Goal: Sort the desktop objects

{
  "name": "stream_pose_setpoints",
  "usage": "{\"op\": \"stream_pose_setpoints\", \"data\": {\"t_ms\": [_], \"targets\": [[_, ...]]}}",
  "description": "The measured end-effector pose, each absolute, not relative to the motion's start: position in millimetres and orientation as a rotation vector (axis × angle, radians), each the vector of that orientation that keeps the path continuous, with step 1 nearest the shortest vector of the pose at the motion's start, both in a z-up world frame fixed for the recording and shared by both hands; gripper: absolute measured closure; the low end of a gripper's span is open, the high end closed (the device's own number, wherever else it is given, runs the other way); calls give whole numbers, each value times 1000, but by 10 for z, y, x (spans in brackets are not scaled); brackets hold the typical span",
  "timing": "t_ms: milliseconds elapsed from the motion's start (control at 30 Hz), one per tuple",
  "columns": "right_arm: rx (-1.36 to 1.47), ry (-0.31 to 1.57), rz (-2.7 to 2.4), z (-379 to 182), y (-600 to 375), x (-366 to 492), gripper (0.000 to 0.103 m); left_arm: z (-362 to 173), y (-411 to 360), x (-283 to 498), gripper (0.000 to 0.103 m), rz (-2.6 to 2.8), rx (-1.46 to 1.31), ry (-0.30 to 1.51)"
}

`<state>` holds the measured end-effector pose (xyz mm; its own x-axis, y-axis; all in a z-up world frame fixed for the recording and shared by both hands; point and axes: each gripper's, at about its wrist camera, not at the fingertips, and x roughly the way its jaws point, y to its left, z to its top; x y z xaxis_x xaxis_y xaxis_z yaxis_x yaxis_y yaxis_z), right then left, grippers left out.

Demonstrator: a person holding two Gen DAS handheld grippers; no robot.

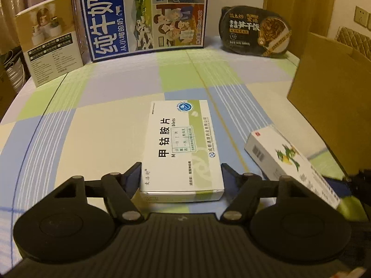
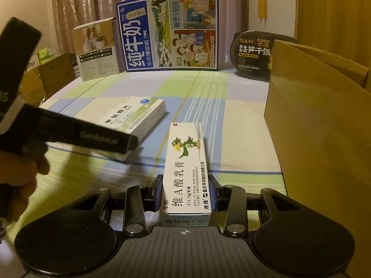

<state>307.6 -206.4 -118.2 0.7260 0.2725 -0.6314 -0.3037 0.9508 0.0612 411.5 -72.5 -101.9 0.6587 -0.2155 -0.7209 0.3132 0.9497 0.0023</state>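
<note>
Left gripper [image 1: 181, 173] straddling the near end of the tablet box [image 1: 182, 148], fingers [image 1: 133, 173] at its two long sides, flush or just short of contact; impossible to tell which. Right gripper [image 2: 186, 191] clamped on the ointment box [image 2: 186, 173], fingers narrow against its sides. Both boxes flat on the counter [image 1: 104, 127], ointment box at 3 o'clock of the tablet box.

Likely trouble: thin card crushing under squeeze; long ointment box drooping or pivoting, held only at its near end; a collision with the cardboard carton [image 2: 324, 139] wall at 2 o'clock.

Checked pastel cloth, smooth, possibly slippery. Milk carton [image 2: 171, 32] at 12 o'clock, beige box [image 2: 97, 51] at 11, black meal bowl [image 2: 252, 55] at 1; curtains behind.
</note>
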Motion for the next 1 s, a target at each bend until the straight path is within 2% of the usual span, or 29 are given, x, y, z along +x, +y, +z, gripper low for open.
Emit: {"op": "stream_pose_setpoints", "data": {"t_ms": [500,533,600,767,867,1000], "targets": [[-75,766,352,-1030,-2255,1666,67,-876,-381,2167,35,-197,83,866],[-80,766,354,-1040,-2257,1628,67,-877,-379,2118,28,-196,88,865],[-72,777,368,-1068,-2269,1608,67,-878,-378,2096,23,-188,102,863],[-78,767,354,-1077,-2273,1645,54,-848,-374,2201,23,-188,113,851],[-81,764,357,-1108,-2274,1708,53,-872,-397,2279,23,-200,114,851],[-87,756,373,-1127,-2259,1787,53,-916,-431,2362,29,-216,117,858]]}}
